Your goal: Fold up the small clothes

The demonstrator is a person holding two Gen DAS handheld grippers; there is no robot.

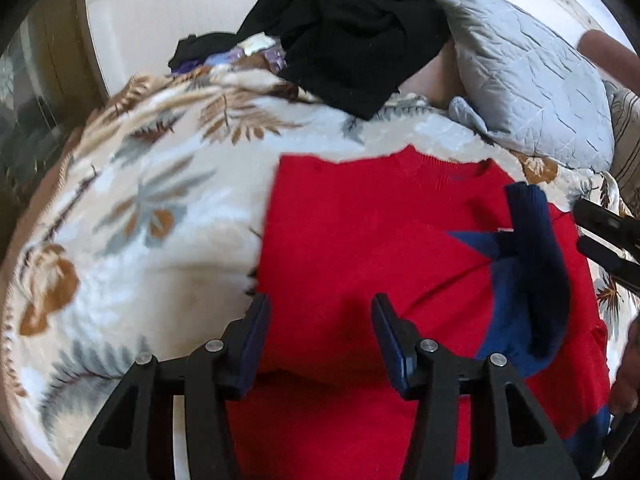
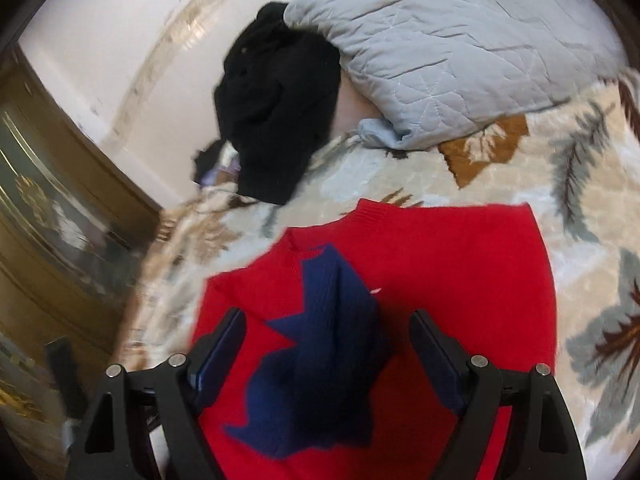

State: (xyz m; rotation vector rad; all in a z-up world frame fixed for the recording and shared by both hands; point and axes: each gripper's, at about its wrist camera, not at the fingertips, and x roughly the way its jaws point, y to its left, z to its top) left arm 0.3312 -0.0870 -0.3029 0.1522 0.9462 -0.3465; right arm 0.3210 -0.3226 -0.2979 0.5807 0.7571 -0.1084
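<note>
Red sweater (image 1: 360, 240) flat on the bed's leaf-print blanket (image 1: 152, 208), sleeve folded in.
Left wrist: left tool (image 1: 320, 320) gapes, empty. Right wrist: right tool (image 2: 328, 344) spread wide astride the navy sleeve (image 2: 332, 320); pinching one layer could undo the fold.

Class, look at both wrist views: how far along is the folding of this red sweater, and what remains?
Done: the red sweater lies flat on the leaf-print blanket, its navy sleeve folded across the body. In hand: nothing; the left gripper and right gripper hover open above it. Left: apparently the final body fold, then the black clothes heaped by the grey pillow.
</note>
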